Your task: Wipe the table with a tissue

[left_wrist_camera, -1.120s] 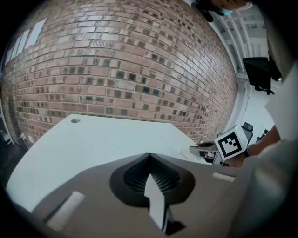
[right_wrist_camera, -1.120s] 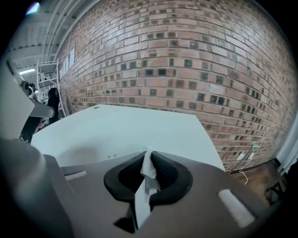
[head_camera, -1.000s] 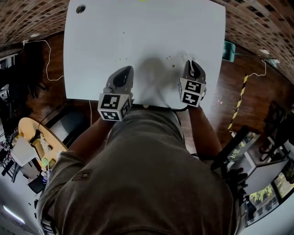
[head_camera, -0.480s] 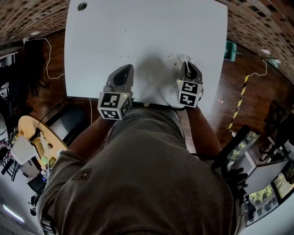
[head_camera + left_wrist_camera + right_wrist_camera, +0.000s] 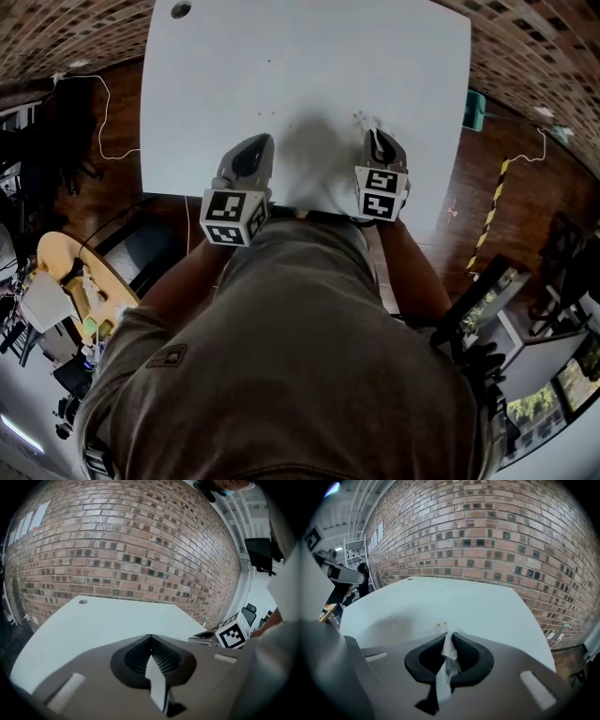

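The white table (image 5: 300, 66) stretches ahead of me. My right gripper (image 5: 377, 137) hovers low over its near right part, shut on a crumpled white tissue (image 5: 449, 645) that pokes out between the black pads. Two small yellowish crumbs (image 5: 441, 624) lie on the table just beyond its tip, and in the head view the crumbs (image 5: 359, 116) sit close ahead of it. The left gripper (image 5: 249, 150) is near the table's front edge, left of centre. Its jaws (image 5: 150, 638) are shut with no tissue between them.
A round cable hole (image 5: 180, 9) is in the table's far left corner. A few faint specks (image 5: 262, 114) lie ahead of the left gripper. A brick wall (image 5: 122, 541) stands beyond the far edge. On the wooden floor are a white cable (image 5: 98, 112) at left and a green object (image 5: 473, 108) at right.
The right gripper has slid a little left along the table's near edge, so the crumbs now lie right in front of its tip. The left gripper has stayed where it was.
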